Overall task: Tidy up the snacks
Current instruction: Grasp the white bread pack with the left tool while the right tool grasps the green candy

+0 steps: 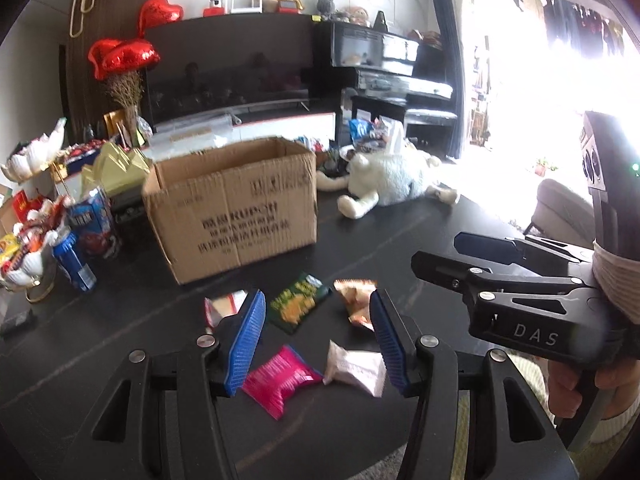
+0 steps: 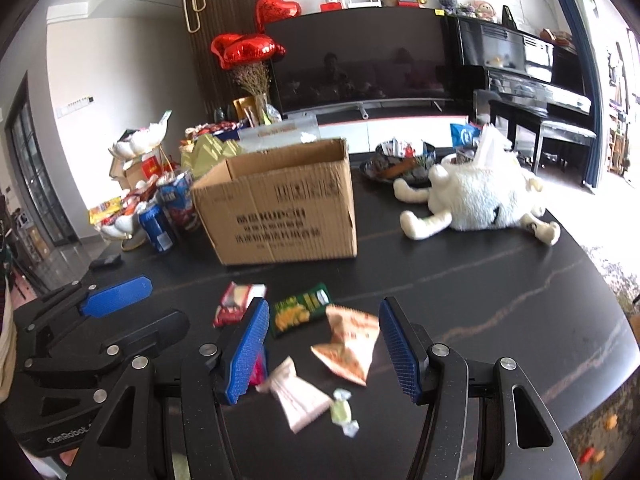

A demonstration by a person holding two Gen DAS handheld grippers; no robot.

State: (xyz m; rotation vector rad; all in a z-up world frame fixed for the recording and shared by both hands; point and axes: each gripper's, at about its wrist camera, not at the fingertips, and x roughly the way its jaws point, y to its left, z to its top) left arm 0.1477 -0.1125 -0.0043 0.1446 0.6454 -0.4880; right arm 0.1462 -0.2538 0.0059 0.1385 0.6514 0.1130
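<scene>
left tool (image 1: 318, 342) spread wide, holding nothing, hovering over the loose snacks on the table (image 1: 120, 340). right tool (image 2: 320, 350) also spread, empty, just beside the left one, both low over the near edge.

between the left fingers: pink packet (image 1: 280, 380) and white packet (image 1: 354, 368) nearest, green packet (image 1: 300, 308) and orange packet (image 1: 356, 304) a bit further, red-and-white packet (image 1: 224, 308) partly hidden behind the left finger. from the right wrist view: orange packet (image 2: 348, 342) sitting between the pads, white packet (image 2: 298, 396) and a small wrapped candy (image 2: 343, 412) closest to the camera. cardboard box (image 1: 236, 204) open-topped, just behind the pile, probably the drop target; inside not visible, cannot tell if anything is in it.

beyond: blue cans (image 1: 74, 260) and more snack clutter left of the box, white plush toy (image 1: 392, 180) to the right, well apart from the pile.

step in hand, as a judgement: pick one packet, drop in box. best to take one packet per tool, orange for the right, pink or white for the left. lower until pads straddle the crimped edge or the puffed middle, close gently so the bag does not pop or slide. keep the two tools apart to avoid a clash, lift clear of the box wall before releasing. small candy likely slippery, pinch across the twisted wrapper.
</scene>
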